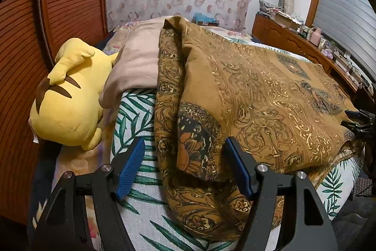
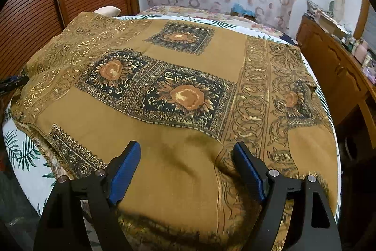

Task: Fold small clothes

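A brown cloth with gold scrolls and dark sunflower squares lies spread on the bed; in the left wrist view its left part is folded over itself into a thick layered edge. My left gripper is open, its blue pads either side of that folded edge, just above it. My right gripper is open over the cloth's near edge, holding nothing. The right gripper's tip shows at the far right of the left wrist view.
The bed has a white sheet with green leaves. A yellow plush toy and a beige pillow lie at the left by the wooden slatted wall. A wooden cabinet with clutter stands on the right.
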Demonstrator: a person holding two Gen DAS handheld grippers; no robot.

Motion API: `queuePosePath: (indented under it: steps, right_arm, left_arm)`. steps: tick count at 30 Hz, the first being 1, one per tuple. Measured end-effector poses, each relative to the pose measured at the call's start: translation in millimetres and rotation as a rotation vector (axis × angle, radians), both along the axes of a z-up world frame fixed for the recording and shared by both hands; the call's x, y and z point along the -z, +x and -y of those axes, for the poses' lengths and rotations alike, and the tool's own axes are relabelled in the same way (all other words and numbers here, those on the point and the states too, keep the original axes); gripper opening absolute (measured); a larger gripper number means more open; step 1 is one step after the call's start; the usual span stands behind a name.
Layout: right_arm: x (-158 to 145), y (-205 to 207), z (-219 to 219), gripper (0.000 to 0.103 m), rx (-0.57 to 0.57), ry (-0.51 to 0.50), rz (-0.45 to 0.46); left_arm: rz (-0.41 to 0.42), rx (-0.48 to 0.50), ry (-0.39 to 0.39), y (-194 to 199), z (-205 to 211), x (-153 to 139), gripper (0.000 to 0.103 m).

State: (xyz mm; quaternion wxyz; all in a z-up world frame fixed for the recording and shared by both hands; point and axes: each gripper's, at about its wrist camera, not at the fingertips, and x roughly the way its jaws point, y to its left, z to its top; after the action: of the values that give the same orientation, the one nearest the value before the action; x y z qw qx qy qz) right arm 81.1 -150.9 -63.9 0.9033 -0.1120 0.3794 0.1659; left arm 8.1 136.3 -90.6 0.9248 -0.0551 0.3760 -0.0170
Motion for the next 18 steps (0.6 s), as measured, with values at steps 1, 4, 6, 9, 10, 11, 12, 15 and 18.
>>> queuePosePath:
  steps: [1,4,6,9,10,11,12,15,18]
  right_arm:
    - [0,-1,1,0.083,0.002,0.001,-0.003]
    - [-1,-4,4,0.085,-0.021,0.007,0.004]
    - [-3,-7,7,0.085,-0.033,0.011,0.018]
    - [-1,-13,11,0.086,-0.028,0.019,0.039]
    - [0,-13,11,0.086,-0.027,0.021,0.042]
    - [0,-14,14,0.086,-0.028,0.021,0.042]
    - [0,-16,14,0.086,-0.028,0.022,0.044]
    - [0,-20,19,0.086,-0.03,0.024,0.048]
    - [0,-22,20,0.086,-0.028,0.022,0.052]
  left_arm:
    - [-0.003,-0.001,-0.004,0,0,1,0.071]
    - [-0.005,-0.001,-0.015,-2,0,2,0.071]
    - [-0.001,0.0,-0.03,-4,-2,1,0.071]
    - [0.011,0.007,-0.097,-7,-6,-1,0.07]
    - [0.013,0.006,-0.102,-7,-6,-2,0.066]
    - [0.014,0.002,-0.098,-7,-6,-2,0.063]
    - [0.014,-0.003,-0.092,-7,-7,-3,0.059]
    - [0.01,-0.019,-0.093,-5,-10,-3,0.052]
    - [-0.004,-0.018,-0.104,-3,-12,1,0.047]
